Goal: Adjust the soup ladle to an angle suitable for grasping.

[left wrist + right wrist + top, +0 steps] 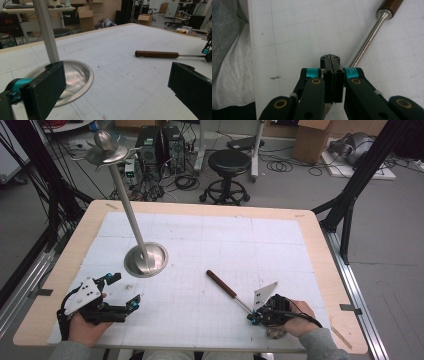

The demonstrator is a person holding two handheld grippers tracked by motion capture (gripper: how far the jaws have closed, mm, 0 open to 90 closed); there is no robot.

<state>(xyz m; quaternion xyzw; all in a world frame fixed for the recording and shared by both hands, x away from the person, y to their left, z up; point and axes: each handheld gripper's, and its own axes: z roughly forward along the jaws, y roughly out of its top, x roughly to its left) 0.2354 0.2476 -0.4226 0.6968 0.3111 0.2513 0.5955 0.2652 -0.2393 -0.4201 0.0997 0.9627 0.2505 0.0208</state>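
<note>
The left tongs [124,291] rest spread on the bench [210,210], the metal stand's round base [146,259] just beyond them (its pole leaning away). The wooden-handled tool [222,284] lies between; the right tongs [254,317] are pressed together, its steel shaft [367,40] passing beneath them.

High view: fixed above the near edge of the counter [310,250], facing forward and down, far enough to take in the whole top. Left gripper view: low, near the surface, looking level across it. Right gripper view: very close, looking steeply down. All three share the wooden-handled tool [222,284] [156,54] [372,35]; the first two share the metal stand [131,215] [46,32].
</note>
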